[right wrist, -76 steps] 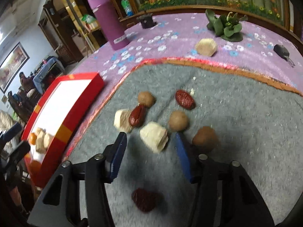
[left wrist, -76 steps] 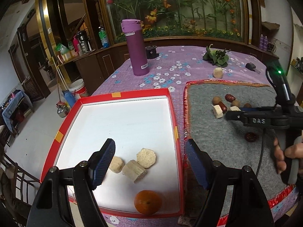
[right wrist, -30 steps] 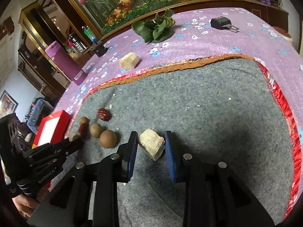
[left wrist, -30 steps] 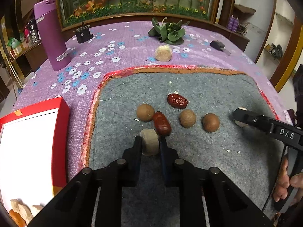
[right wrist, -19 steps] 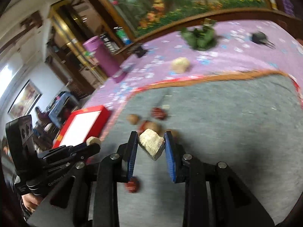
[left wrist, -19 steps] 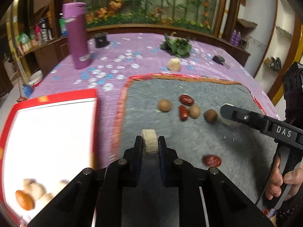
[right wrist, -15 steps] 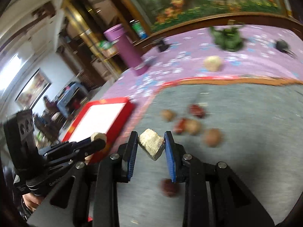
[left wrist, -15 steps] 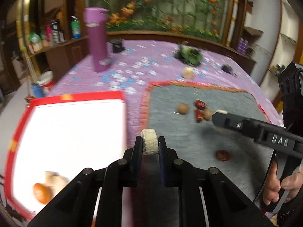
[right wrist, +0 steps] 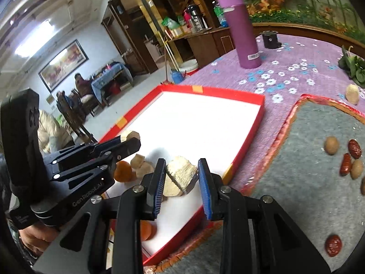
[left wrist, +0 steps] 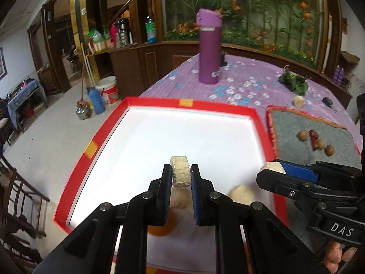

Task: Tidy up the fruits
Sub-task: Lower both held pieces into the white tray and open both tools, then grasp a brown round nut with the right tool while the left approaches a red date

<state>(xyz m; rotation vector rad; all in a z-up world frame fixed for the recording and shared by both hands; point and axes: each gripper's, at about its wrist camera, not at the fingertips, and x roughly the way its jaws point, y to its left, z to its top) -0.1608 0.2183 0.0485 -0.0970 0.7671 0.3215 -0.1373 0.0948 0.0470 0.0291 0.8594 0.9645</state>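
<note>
Tools, left & right, each pinch pale fruit chunks over red tray on purple floral cloth.

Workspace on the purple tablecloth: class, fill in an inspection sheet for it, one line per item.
Surface: flowered purple tablecloth with a grey felt mat.
Job's things: red-rimmed white tray holding pale chunks and an orange fruit; red dates and brown round fruits on the mat.
Clutter: purple flask, green leafy plant, a pale lump off the mat.
Grippers: left gripper and right gripper each clamp a pale chunk over the tray.
Cables: nothing seen.
Surroundings: wooden cabinets, seated people far off.
</note>
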